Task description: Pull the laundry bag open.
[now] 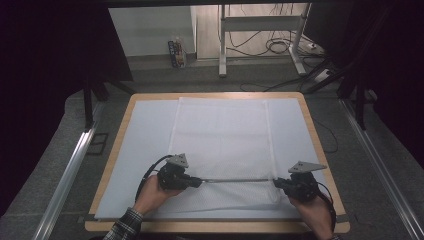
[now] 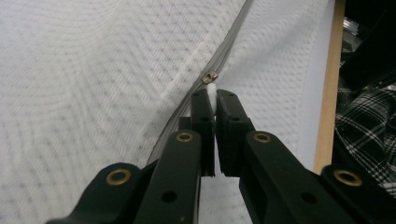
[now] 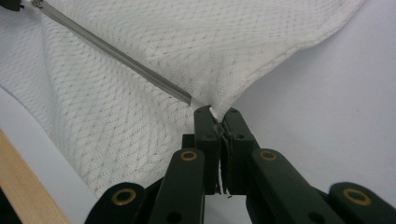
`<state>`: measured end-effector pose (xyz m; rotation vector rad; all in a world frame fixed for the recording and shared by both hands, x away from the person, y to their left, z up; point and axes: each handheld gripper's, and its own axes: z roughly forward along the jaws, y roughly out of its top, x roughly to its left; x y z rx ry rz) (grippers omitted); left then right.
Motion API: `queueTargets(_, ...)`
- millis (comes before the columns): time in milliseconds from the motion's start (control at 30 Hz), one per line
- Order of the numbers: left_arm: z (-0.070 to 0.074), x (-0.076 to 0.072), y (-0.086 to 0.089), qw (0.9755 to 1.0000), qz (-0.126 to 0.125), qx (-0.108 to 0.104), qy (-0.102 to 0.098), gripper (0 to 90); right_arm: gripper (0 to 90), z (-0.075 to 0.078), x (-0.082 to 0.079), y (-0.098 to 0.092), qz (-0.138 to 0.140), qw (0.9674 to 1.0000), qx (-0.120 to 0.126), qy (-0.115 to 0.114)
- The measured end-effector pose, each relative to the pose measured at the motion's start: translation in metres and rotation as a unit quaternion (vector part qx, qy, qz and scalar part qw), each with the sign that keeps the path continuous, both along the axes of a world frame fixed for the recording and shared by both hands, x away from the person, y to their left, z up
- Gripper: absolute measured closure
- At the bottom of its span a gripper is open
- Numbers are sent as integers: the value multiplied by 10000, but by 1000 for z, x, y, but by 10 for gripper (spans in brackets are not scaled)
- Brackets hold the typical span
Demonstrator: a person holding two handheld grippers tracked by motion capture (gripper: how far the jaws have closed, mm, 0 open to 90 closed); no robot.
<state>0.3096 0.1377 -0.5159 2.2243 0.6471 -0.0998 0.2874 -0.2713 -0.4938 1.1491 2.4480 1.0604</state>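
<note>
White sheeting covered the wooden desk (image 1: pixel 116 145), and a white mesh cover (image 1: pixel 222 135) lay flat on it. Its grey zipper (image 1: pixel 235 180) ran crosswise along the near edge, straight between the two hands. The left gripper (image 1: pixel 196 182) was clenched on the zipper pull (image 2: pixel 211 77); the right gripper (image 1: pixel 278 183) pinched the zipper's far end at the cover's corner, directly opposite.

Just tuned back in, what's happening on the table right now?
A person is working the zipper of a white mesh cover lying flat on the table. The left tongs are shut on the white pull tab by the slider. The right tongs are shut on the cover's edge at the zipper's end, with the zipper stretched straight between them.
</note>
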Motion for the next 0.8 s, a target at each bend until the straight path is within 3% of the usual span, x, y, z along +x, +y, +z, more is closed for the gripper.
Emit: queueTargets(800,-1,-9,27,9997,254,67,4,870,858,-1,1,-2,-31,10000,5,7)
